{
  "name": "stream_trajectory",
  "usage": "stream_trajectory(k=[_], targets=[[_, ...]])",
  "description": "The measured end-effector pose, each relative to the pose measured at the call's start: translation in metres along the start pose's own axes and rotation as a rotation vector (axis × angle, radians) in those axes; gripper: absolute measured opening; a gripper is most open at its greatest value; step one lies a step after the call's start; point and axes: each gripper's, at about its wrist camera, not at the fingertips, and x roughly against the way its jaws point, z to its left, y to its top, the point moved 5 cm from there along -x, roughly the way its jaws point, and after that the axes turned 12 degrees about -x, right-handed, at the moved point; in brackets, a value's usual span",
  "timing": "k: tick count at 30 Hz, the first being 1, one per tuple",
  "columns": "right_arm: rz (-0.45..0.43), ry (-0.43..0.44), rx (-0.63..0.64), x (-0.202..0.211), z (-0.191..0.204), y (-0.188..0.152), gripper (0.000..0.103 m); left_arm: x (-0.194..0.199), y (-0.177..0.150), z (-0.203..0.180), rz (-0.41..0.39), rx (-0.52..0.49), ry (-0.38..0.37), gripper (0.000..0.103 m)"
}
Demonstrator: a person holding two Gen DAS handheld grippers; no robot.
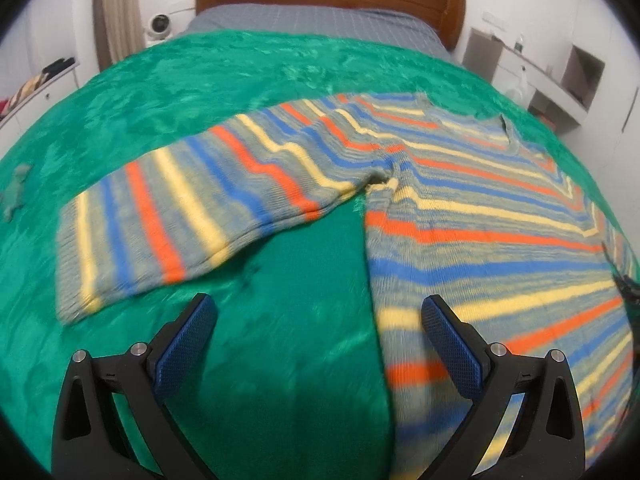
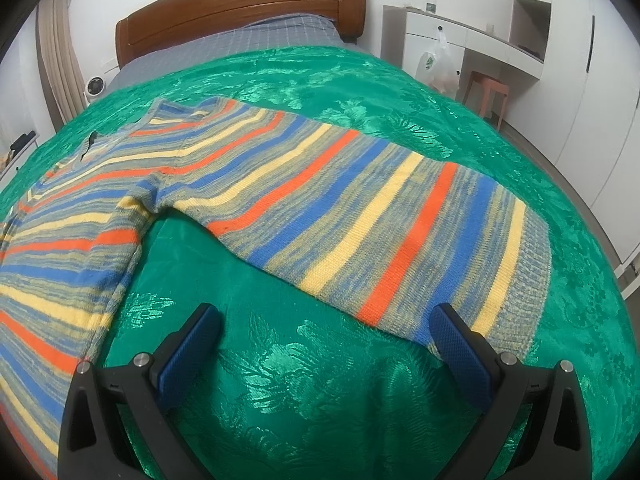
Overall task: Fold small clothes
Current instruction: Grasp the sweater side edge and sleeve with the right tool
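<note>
- A small grey-green scrap [image 1: 16, 192] lies on the green bedspread [image 1: 168, 92] at the far left of the left wrist view, well apart from the knitwear.
- The striped sweater [image 1: 460, 200] lies flat and spread out on the bedspread, with bands of blue, orange, yellow and mottled grey.
- Its left sleeve [image 1: 160, 220] stretches out to the left in the left wrist view, cuff end nearest the left edge, a wedge of bare bedspread between sleeve and body.
- The left gripper [image 1: 318, 316] hovers low over that bare wedge, jaws spread wide and holding nothing; its left pad is over bedspread, its right pad [image 1: 452, 348] is over the body's side edge. Whether it touches the knit I cannot tell.
- The left wrist view is somewhat motion-blurred.
- In the right wrist view the sweater's body fills the left side, neckline [image 2: 96, 140] toward the headboard [image 2: 240, 8].
- The right sleeve [image 2: 380, 224] runs out to the right, its ribbed cuff [image 2: 528, 280] at the far end.
- The right gripper [image 2: 326, 326] is wide open and empty, just before the sleeve's near edge; its right pad [image 2: 464, 352] overlaps the cuff corner, its left pad is over bedspread.
- Beyond the bed to the right stand a white desk [image 2: 480, 36], a plastic bag [image 2: 436, 64] and an orange stool [image 2: 488, 92].
</note>
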Motion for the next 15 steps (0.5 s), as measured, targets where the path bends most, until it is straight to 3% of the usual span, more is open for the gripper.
stream_trajectory(k=[4, 6, 8, 10, 15], targets=[[0.076, 0.083, 0.021, 0.015, -0.004, 0.001, 0.103, 0.022, -0.01, 0.01, -0.063, 0.005, 0.07, 0.103], [0.058, 0.144, -0.049, 0.039, -0.019, 0.004, 0.103, 0.022, -0.014, 0.011, -0.067, 0.015, 0.046, 0.103], [-0.011, 0.16, -0.165, 0.069, -0.049, 0.011, 0.103, 0.017, -0.017, 0.01, -0.073, 0.026, 0.013, 0.103], [-0.026, 0.184, -0.313, 0.089, -0.084, 0.016, 0.103, 0.011, -0.023, 0.009, -0.094, 0.033, -0.008, 0.103], [0.103, 0.445, -0.707, 0.08, -0.134, 0.008, 0.102, 0.012, -0.029, 0.014, -0.151, 0.054, -0.048, 0.103]])
